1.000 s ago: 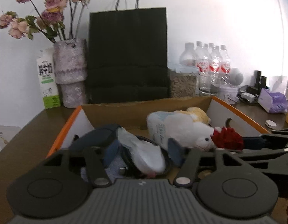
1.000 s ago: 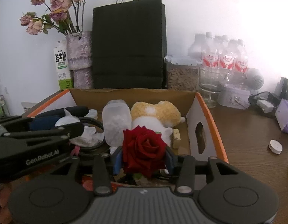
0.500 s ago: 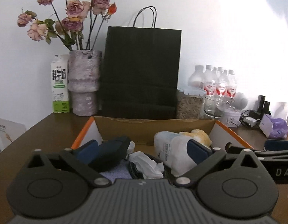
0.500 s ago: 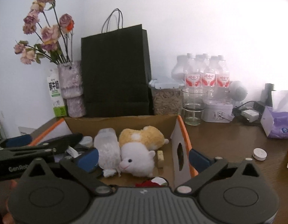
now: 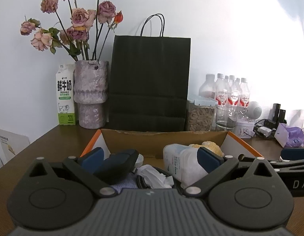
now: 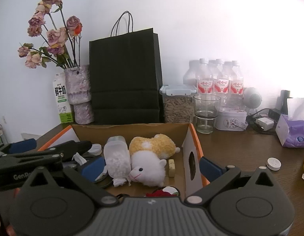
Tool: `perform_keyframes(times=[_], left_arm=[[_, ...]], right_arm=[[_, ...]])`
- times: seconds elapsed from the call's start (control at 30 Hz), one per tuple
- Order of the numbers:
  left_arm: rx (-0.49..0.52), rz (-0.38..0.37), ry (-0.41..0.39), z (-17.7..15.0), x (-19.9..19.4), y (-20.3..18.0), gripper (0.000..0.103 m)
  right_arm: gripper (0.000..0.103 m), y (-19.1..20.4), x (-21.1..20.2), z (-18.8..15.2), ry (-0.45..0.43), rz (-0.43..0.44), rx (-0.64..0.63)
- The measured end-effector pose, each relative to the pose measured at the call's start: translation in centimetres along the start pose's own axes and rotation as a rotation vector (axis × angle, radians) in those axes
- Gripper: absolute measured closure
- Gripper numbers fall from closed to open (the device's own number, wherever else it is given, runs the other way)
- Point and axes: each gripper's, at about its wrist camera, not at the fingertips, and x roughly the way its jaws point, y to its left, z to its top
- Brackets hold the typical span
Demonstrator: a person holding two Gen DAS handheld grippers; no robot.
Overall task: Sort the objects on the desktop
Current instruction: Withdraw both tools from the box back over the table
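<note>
Where the left gripper point(image 5: 150, 157) fills the left wrist view, much of the box point(image 5: 163, 137) is hidden; its jaws have just been opening and stand wide apart over a tissue point(image 5: 153, 175), nothing held. A bottle point(image 5: 177, 167) lies beside. Behind stand a bag point(image 5: 150, 82) and vase point(image 5: 91, 96).

From the right wrist, the rose point(image 6: 161, 192) is barely seen in the box point(image 6: 132, 131), cut off by the right gripper point(image 6: 152, 167), whose jaws have likewise just opened wide, empty, above plush toys point(image 6: 150, 157).

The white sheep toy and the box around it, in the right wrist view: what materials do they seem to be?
White sheep toy: probably plush fabric, since its surface looks fuzzy and matte. Box: corrugated cardboard by its look, brown and matte inside with a ragged top edge, orange along the side rims.
</note>
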Motion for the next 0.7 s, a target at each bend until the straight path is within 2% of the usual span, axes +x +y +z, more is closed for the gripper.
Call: perform_keyframes(times=[0.23,0.47,0.7], left_arm=[[-0.049,0.038,-0.062,0.1,-1.9,0.4,0.0],[-0.064,0.076,-0.06,-0.2,-3.9,1.1,0.0],[-0.055,0.096,-0.053,-1.9,-6.5,2.5,0.0]], right_arm=[[0.0,0.5,-1.0,0.3,-0.023,0.003,-0.015],[0.0,1.8,-2.2,0.1,-0.035,0.014,-0.037],[0.0,3.1,-3.6,-1.6,-0.028,0.016,-0.062]])
